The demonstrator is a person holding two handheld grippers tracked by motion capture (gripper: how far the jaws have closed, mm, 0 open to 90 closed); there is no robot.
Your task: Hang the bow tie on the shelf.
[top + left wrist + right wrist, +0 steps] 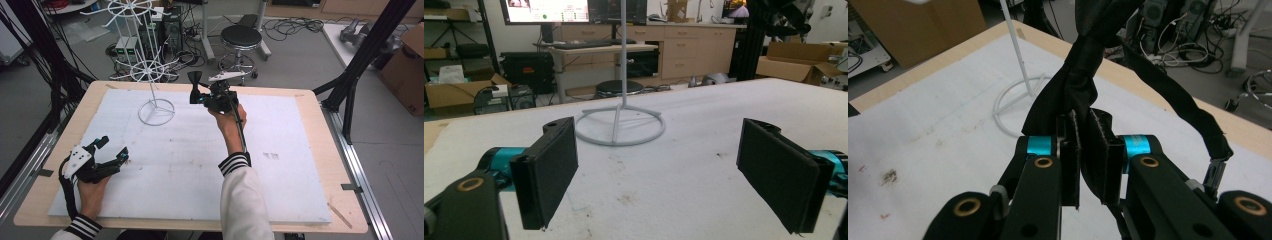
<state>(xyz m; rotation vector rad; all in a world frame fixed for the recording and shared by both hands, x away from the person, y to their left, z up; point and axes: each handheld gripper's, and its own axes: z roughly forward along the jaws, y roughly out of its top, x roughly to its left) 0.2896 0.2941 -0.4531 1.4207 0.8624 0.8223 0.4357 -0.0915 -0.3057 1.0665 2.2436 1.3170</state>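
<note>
Black fabric strap (1083, 85), limp, with a buckle at its far end: clenched between the pads of the right claw (1087, 150). Left claw (659, 175): released, jaws wide, holding nothing.

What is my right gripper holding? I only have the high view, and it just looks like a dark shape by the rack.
Observer: The right gripper is shut on a black strap, its pads pinching the doubled fabric.
Operator: Does the strap have any hardware?
Observer: Yes, one end hangs toward the table with a small buckle.
Operator: And the left gripper?
Observer: The left gripper is open with nothing between its pads, low over the white mat and facing the ring base of the white rack.
</note>
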